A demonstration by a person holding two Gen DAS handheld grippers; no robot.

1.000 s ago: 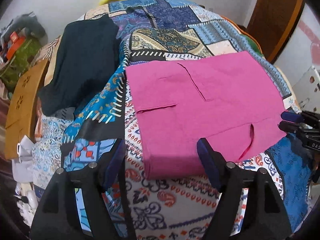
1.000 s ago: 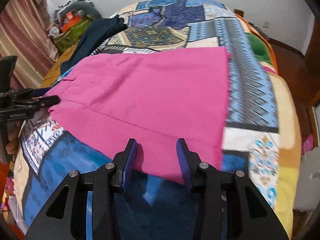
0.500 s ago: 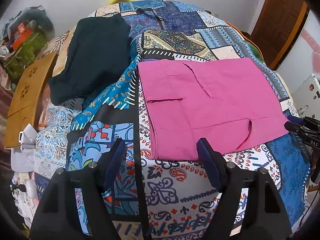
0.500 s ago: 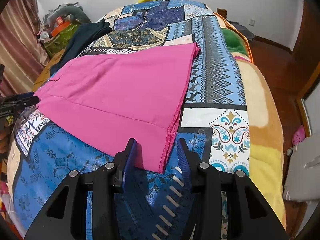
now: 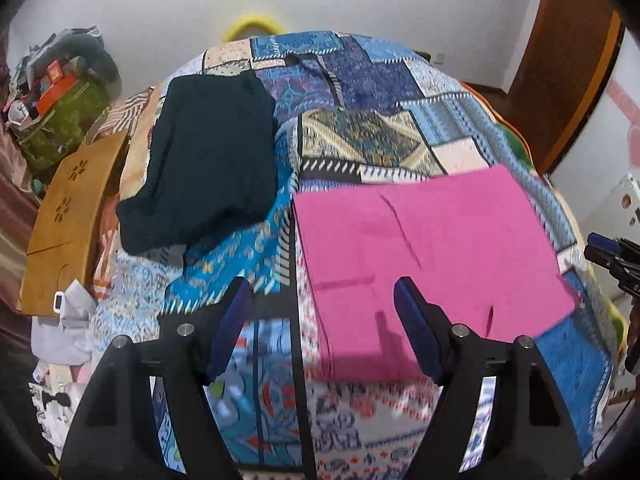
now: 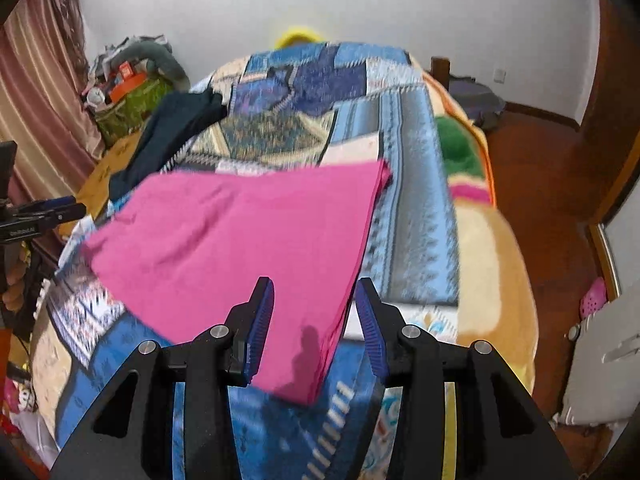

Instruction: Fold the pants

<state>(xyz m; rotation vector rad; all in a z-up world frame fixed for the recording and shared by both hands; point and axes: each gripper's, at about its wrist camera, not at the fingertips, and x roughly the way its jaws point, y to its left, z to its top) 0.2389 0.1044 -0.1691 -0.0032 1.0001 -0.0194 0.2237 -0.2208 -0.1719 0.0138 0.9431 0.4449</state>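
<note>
Pink pants [image 5: 428, 256] folded flat on patchwork bedspread [image 5: 360, 112], left gripper [image 5: 324, 308] and right gripper [image 6: 314, 316] both spread wide, hovering empty above near corners.

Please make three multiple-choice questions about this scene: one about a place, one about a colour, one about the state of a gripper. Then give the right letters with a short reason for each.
1. Where does the dark navy garment lie relative to the folded pink cloth pants, in the left wrist view?
A. To their left, farther back
B. On top of them
C. Under them

2. What colour are the finger pads of the right gripper?
A. Red
B. Blue
C. White

3. In what state is the left gripper?
A. Shut on the pants
B. Shut on nothing
C. Open

Answers:
1 A: the garment lies apart from the pants on the patchwork bedspread, to the left.
2 B: both ribbed pads are blue.
3 C: its fingers stand wide apart and hold nothing.
</note>
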